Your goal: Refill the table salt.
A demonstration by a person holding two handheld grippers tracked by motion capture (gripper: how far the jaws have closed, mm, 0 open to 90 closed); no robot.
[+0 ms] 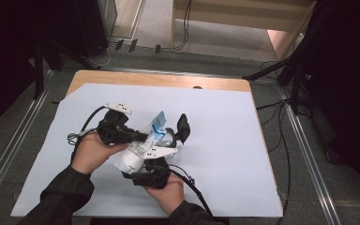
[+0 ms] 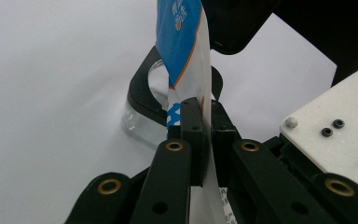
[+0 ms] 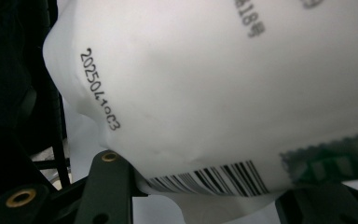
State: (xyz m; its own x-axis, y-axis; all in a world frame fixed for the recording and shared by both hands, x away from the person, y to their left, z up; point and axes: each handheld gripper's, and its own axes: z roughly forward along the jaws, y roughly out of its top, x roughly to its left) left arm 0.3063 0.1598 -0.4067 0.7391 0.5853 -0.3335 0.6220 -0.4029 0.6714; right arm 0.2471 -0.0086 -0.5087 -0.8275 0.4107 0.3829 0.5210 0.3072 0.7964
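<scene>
White plastic pouch (image 1: 138,150) sits mid-desk, held up between both grippers: left gripper (image 2: 200,140) fingers pinch its blue top edge, right gripper (image 1: 155,161) looks clamped on the body. Next is probably tearing it open over the glass (image 2: 142,119).

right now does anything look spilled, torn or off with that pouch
No spill or tear is visible. The white pouch is held off the table, its flat blue-printed top pinched thin between the left gripper's jaws, while its bulging lower body sits between the right gripper's jaws. A clear container sits behind.
</scene>
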